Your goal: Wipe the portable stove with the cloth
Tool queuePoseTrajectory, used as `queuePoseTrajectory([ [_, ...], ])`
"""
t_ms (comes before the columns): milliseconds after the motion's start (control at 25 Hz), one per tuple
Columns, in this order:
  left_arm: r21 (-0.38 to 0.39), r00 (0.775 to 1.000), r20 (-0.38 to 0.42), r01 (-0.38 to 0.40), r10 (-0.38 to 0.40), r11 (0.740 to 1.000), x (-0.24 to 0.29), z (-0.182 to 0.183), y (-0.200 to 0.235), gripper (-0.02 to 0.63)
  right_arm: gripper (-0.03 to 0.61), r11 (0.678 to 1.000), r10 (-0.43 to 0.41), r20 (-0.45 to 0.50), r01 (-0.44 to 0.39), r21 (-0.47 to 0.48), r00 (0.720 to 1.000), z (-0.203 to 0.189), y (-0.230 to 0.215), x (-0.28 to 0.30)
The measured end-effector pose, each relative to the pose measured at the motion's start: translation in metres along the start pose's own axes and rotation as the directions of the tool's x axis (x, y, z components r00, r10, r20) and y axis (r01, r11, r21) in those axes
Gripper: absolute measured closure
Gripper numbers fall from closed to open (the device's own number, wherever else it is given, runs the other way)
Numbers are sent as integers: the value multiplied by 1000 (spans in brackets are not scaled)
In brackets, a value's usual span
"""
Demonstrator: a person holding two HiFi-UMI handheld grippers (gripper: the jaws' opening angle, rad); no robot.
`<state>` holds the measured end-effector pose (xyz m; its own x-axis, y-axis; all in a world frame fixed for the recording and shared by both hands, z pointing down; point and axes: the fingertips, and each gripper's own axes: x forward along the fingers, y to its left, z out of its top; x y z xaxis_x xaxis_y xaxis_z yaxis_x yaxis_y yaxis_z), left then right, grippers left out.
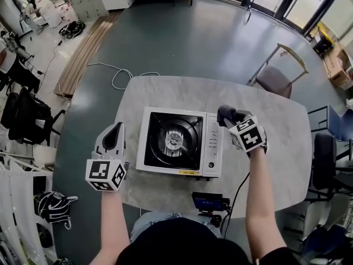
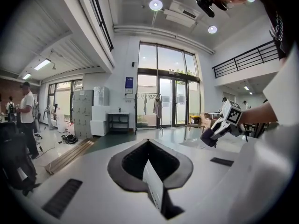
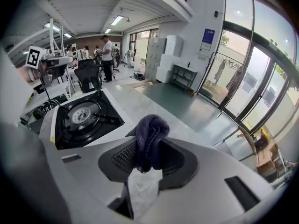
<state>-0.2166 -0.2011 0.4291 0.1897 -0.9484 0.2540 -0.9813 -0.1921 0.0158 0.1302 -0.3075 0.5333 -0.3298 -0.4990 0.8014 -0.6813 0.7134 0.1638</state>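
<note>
Half the cloth (image 3: 150, 129) is buried between the right gripper's (image 3: 149, 146) fingers (image 3: 119, 157).

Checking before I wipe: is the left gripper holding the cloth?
No, the cloth is clamped in the right gripper; the left gripper is shut, empty.

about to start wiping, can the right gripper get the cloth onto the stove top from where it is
Probably yes. The right gripper, shut on the cloth, is at the right rear edge of the stove, with nothing between it and the burner tray. The left gripper sits clear at the left side.
</note>
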Motion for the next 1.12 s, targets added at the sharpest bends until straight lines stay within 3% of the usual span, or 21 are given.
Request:
queuePoseTrajectory([
  [200,1,1000,-14,-7,7,1000,3,-1,4,603,453,998,16,-111,-22,-50,994,-7,7,35],
  [360,13,1000,-25,1,0,1000,4,-4,3,603,456,991,-17,-172,-6,-133,985,-12,14,41],
  [520,2,1000,-23,9,-9,1000,4,-7,2,603,459,974,-54,-173,14,-225,983,-9,29,41],
  [800,8,999,-4,46,-46,999,6,-1,-9,603,457,979,10,-147,-40,-199,989,-14,55,31],
  [1120,4,998,13,56,-56,998,-2,-1,-7,603,457,964,65,-170,-106,-244,983,-21,99,19],
])
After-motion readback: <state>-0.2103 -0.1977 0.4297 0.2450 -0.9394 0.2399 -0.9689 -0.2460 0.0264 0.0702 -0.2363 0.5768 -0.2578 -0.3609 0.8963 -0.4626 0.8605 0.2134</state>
